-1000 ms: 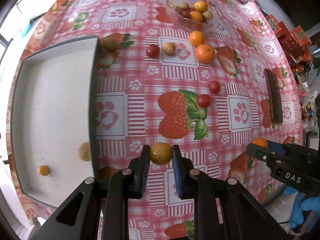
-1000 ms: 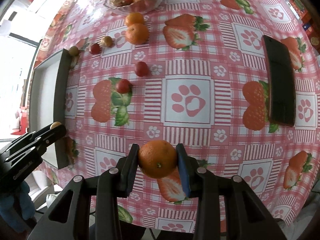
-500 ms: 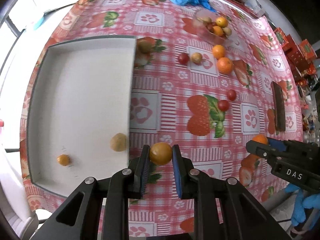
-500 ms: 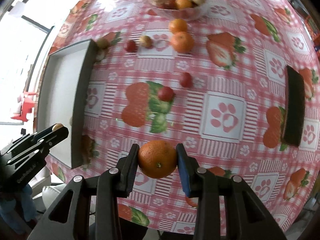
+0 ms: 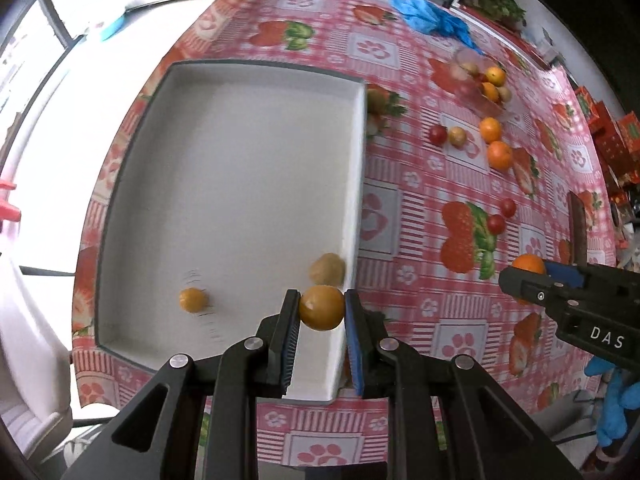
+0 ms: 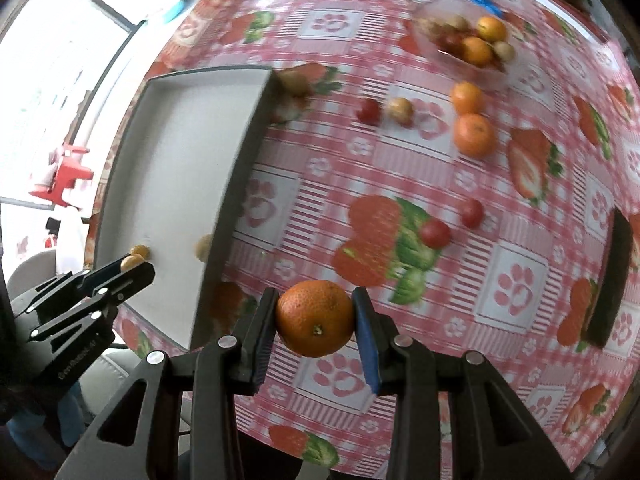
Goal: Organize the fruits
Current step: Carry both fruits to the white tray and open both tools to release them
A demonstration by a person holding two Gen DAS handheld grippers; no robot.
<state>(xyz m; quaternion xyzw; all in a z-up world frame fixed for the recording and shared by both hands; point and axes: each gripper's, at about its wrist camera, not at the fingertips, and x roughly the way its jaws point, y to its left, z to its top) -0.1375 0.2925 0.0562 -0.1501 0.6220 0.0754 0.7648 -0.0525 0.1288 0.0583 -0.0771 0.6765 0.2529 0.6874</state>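
Left gripper (image 5: 322, 307) pinches a small yellow-orange fruit (image 5: 321, 307) above the white tray's (image 5: 240, 184) near right corner, close to a brownish fruit (image 5: 328, 269) inside. Right gripper (image 6: 315, 317) clamps an orange (image 6: 315, 317) over the tablecloth (image 6: 360, 160), beside the tray.

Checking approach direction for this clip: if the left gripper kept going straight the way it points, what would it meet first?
Probably the white tray. The left gripper, shut on a small yellow-orange fruit, aims over its right rim, with a tan fruit lying in the tray just ahead. Depth is unclear, so it could touch that fruit first.
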